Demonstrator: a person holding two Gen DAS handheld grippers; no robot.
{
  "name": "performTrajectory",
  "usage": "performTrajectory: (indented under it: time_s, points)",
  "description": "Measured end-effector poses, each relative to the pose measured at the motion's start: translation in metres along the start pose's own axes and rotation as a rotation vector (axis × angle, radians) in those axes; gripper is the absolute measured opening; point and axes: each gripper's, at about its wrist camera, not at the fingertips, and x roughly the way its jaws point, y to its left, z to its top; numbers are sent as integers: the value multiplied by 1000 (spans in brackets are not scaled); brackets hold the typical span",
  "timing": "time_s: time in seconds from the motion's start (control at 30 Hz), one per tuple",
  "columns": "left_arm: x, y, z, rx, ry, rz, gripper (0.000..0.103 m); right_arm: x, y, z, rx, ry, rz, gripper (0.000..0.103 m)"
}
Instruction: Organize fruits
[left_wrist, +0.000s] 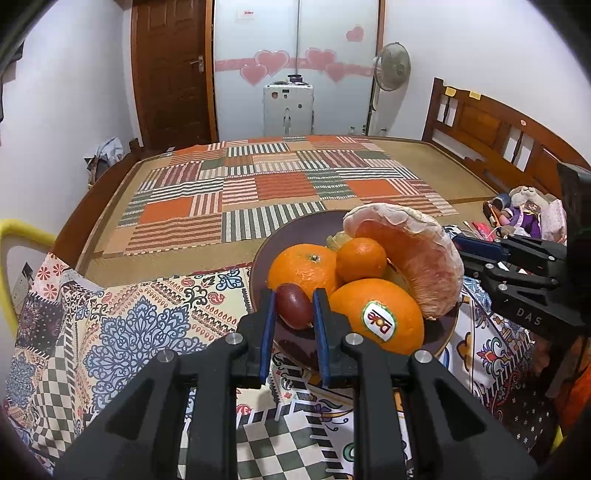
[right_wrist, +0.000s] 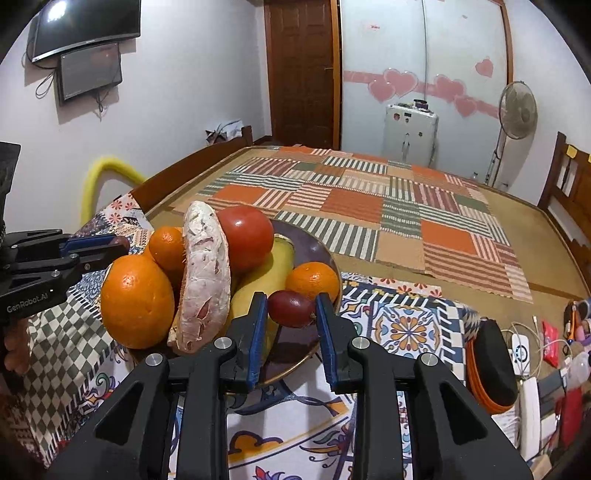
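A brown plate (left_wrist: 445, 326) on the patterned cloth holds oranges (left_wrist: 380, 314), a small tangerine (left_wrist: 361, 259) and a peeled pomelo wedge (left_wrist: 417, 258). My left gripper (left_wrist: 294, 308) has its blue pads on both sides of a dark red grape-like fruit (left_wrist: 293, 305) at the plate's near edge. My right gripper (right_wrist: 290, 308) has its pads on both sides of another dark red fruit (right_wrist: 290, 303) over the plate (right_wrist: 295, 358). The right wrist view also shows a red tomato (right_wrist: 246, 238), a banana (right_wrist: 264, 280) and the pomelo wedge (right_wrist: 203, 273).
The plate stands on a low cloth-covered surface (left_wrist: 140, 325) beside a bed with a striped patchwork mat (left_wrist: 266, 188). The wooden headboard (left_wrist: 491, 129) is at the right. Toys and clutter (left_wrist: 524, 214) lie beside it; cables and a black-orange case (right_wrist: 495, 365) lie at the right.
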Motion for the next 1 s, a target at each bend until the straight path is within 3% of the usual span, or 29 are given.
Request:
performTrajectory:
  time_s: [0.2, 0.4, 0.5, 0.63, 0.83, 1.0]
  points:
    - [2, 1, 1, -11, 10, -5, 20, -1, 1, 0, -6, -12, -7, 37]
    - [2, 4, 2, -20, 20, -12, 21, -8, 1, 1, -4, -36, -11, 37]
    - [-1, 7, 4, -31, 19, -15, 26, -11, 0, 1, -6, -50, -15, 37]
    - [-9, 10, 7, -42, 0, -27, 42, -16, 0, 3, -3, -69, -14, 37]
    - [-32, 4, 10, -26, -45, -16, 42, -35, 3, 5, -1, -110, -38, 37]
    - [-75, -8, 8, -7, -124, 2, 42, -72, 13, 8, -6, -172, -53, 37]
